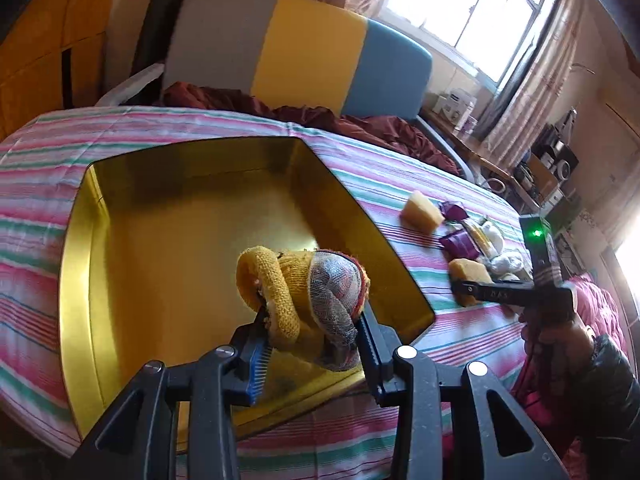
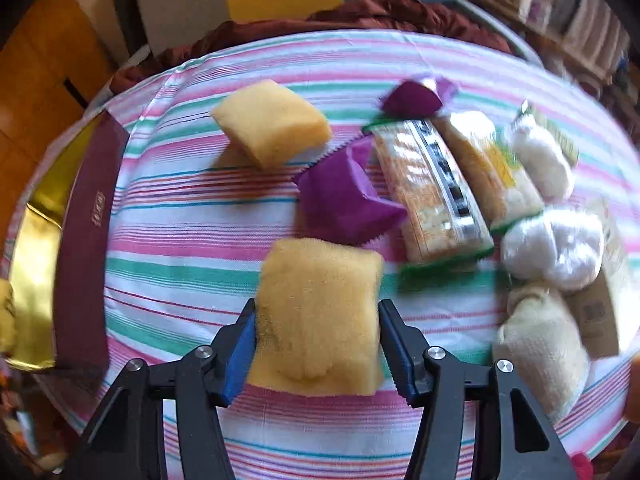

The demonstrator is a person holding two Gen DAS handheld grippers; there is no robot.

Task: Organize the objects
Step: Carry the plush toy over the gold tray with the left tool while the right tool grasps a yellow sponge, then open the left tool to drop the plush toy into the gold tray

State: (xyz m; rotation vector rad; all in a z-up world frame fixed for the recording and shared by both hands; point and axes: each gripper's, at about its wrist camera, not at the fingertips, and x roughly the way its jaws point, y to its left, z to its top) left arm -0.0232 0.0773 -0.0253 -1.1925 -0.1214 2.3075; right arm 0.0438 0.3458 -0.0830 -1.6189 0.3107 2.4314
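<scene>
free: gold tin (image 1: 120, 240) floor lying open to me | blocked: packets (image 2: 432, 184) and pouches (image 2: 552, 248) crowding my right

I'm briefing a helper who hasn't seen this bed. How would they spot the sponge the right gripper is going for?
On the striped bedspread, right of the gold tin, lies a cluster of snack packets and soft bundles. The nearer yellow sponge sits at its front edge, just below a purple packet. Unlike the other yellow sponge farther back, it lies between the right gripper fingers.
</scene>
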